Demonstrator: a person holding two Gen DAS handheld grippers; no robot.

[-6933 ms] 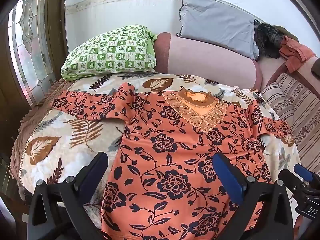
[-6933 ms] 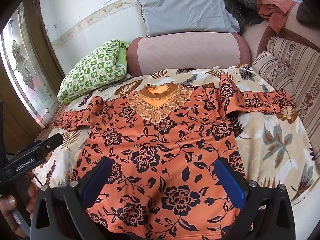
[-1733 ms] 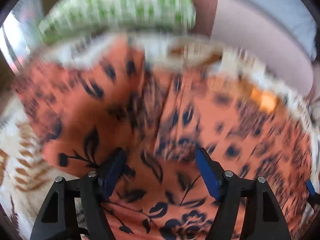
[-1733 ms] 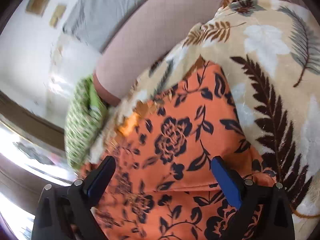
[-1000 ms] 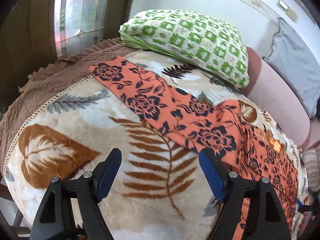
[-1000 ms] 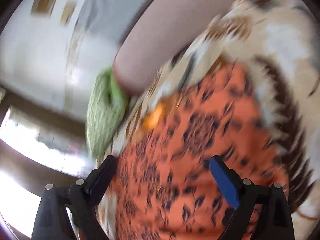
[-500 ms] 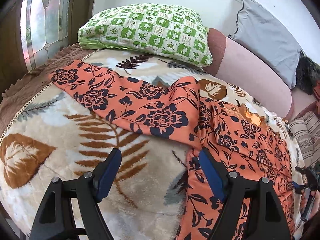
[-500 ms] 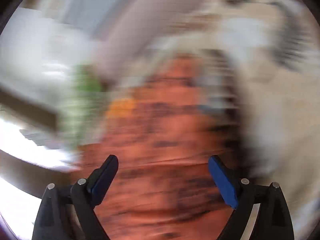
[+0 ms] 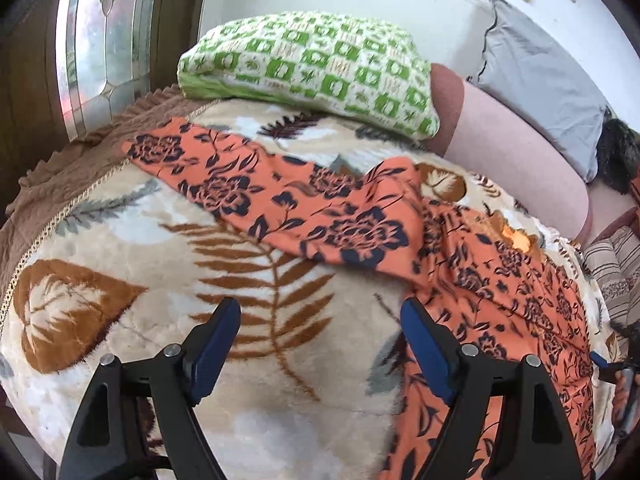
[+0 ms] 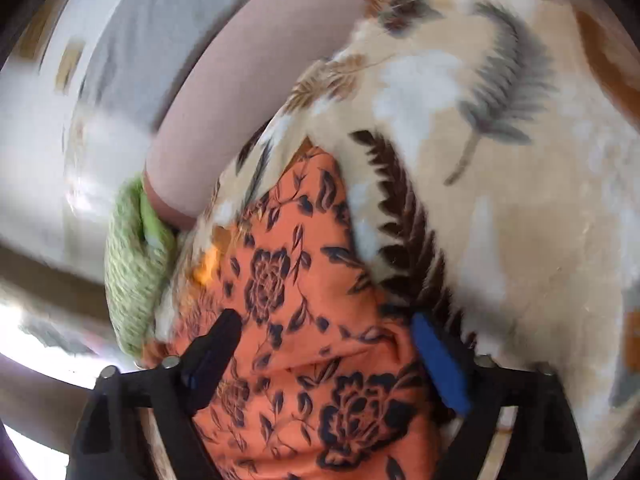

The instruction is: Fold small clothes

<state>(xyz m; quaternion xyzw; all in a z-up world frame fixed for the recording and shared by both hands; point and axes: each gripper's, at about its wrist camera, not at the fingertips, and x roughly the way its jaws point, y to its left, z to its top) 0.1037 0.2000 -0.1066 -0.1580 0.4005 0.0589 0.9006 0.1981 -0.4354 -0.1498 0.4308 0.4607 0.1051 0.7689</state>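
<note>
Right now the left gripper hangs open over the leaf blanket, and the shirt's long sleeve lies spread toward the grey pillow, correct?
Not the grey pillow: the left wrist view shows the sleeve spread toward the green checked pillow. The left gripper does hang over the leaf blanket, jaws opening, nothing between them.

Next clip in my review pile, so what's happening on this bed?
A person with two handheld grippers is folding an orange floral top spread on a leaf-print blanket. One sleeve lies stretched toward the green pillow. The left gripper is opening over bare blanket, holding nothing; the right gripper hangs open over the fabric.
</note>
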